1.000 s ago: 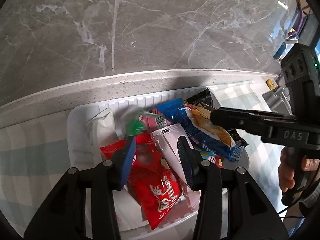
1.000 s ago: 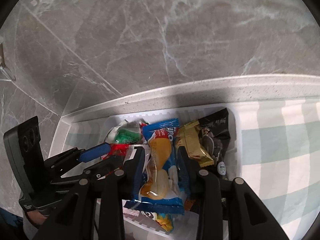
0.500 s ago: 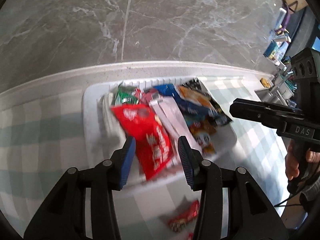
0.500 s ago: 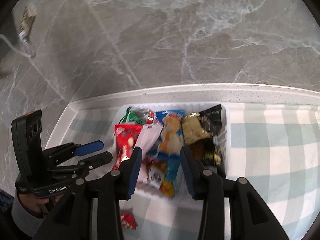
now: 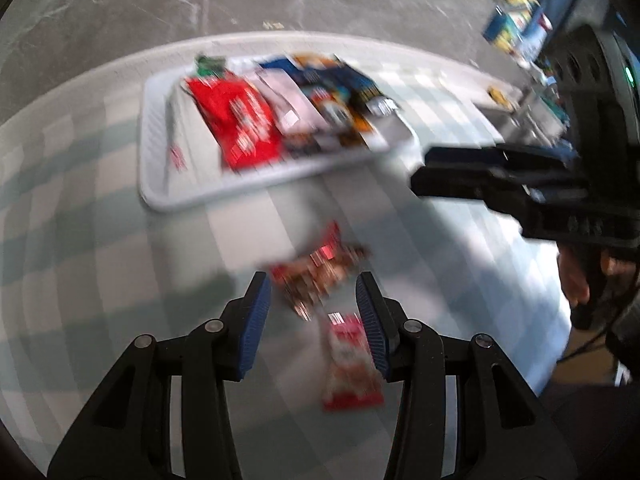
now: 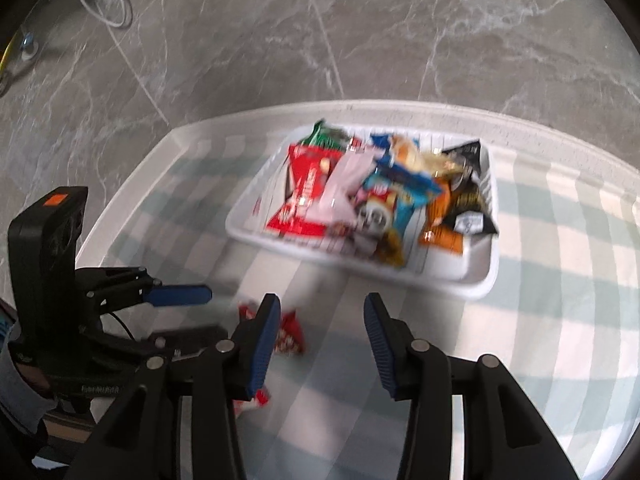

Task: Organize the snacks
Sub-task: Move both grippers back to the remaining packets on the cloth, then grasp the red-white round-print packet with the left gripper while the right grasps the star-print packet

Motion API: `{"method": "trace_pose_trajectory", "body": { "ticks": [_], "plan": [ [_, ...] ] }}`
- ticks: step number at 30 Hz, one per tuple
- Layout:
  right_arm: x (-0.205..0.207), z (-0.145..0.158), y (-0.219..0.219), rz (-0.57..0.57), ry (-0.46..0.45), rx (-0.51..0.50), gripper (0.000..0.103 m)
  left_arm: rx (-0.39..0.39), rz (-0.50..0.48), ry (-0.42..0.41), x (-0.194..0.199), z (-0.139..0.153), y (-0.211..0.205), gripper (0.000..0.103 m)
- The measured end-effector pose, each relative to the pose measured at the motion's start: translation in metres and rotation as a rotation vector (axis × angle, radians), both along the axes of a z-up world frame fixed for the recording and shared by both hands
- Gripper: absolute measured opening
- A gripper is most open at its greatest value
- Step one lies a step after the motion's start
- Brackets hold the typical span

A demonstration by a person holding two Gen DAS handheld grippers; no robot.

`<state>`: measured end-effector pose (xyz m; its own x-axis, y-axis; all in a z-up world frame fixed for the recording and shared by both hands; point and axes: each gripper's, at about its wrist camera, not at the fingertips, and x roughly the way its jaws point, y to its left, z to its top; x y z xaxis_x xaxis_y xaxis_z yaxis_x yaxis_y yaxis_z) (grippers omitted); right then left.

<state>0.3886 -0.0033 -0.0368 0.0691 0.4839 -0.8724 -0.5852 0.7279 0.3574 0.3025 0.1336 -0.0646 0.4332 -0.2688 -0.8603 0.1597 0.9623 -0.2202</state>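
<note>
**Checked worktop, blurred views, both pairs of fingers spread and empty**

Grey marble wall (image 6: 400, 32) backs a worktop (image 6: 560, 320) covered in a pale green and white check. Both of our views are smeared, so print on the packets cannot be read.

Nearest in the left wrist view, our left gripper (image 5: 316, 320) has its blue-padded fingers (image 5: 253, 320) spread with nothing between the pads. A red and white packet (image 5: 348, 364) lies on the cloth just beside the right finger, partly covered by it. Just beyond the fingertips sits a crumpled red and brown wrapper (image 5: 320, 272). We cannot tell whether the two loose snacks touch.

The right wrist view shows our right gripper (image 6: 320, 336) also spread and empty. Its left finger hides most of the loose red snacks (image 6: 290, 334), so only scraps of red show there; the left view gives them whole. The same view shows the left gripper from the side at the lower left.

Farther on, well apart from both grippers, the white tray (image 5: 160, 196) holds the piled snacks: a big red bag (image 6: 304, 200), a pink packet (image 6: 344, 192), blue packs (image 6: 404, 184), and an orange and black pack (image 6: 460, 216) overhanging its right end. Bare checked cloth lies between tray and fingers. The worktop's near right edge drops off in the left view, where cluttered shelves (image 5: 516, 28) are too blurred to identify.
</note>
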Motion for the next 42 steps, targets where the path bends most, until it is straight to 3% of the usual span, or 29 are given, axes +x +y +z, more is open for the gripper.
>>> {"method": "trace_pose_trajectory", "body": {
  "ticks": [7, 13, 19, 26, 33, 42],
  "plan": [
    [-0.019, -0.003, -0.007, 0.002, 0.018, -0.015, 0.047, 0.065, -0.119, 0.052, -0.031, -0.022, -0.036, 0.043],
    [-0.027, -0.002, -0.008, 0.014, 0.009, -0.028, 0.047, 0.140, -0.148, 0.073, -0.038, -0.036, -0.045, 0.043],
    [-0.032, -0.004, 0.002, 0.089, -0.034, -0.052, 0.047, 0.151, -0.149, 0.051, -0.043, -0.039, -0.044, 0.043],
    [-0.040, -0.010, 0.028, 0.265, -0.130, -0.092, 0.051, 0.136, -0.135, 0.042, -0.047, -0.035, -0.033, 0.033],
    [-0.052, -0.020, 0.056, 0.473, -0.222, -0.110, 0.051, 0.129, -0.078, 0.051, -0.048, -0.033, -0.014, 0.032],
    [-0.083, -0.044, 0.083, 0.828, -0.390, -0.207, 0.051, 0.112, -0.021, 0.066, -0.055, -0.029, 0.011, 0.032]
  ]
}}
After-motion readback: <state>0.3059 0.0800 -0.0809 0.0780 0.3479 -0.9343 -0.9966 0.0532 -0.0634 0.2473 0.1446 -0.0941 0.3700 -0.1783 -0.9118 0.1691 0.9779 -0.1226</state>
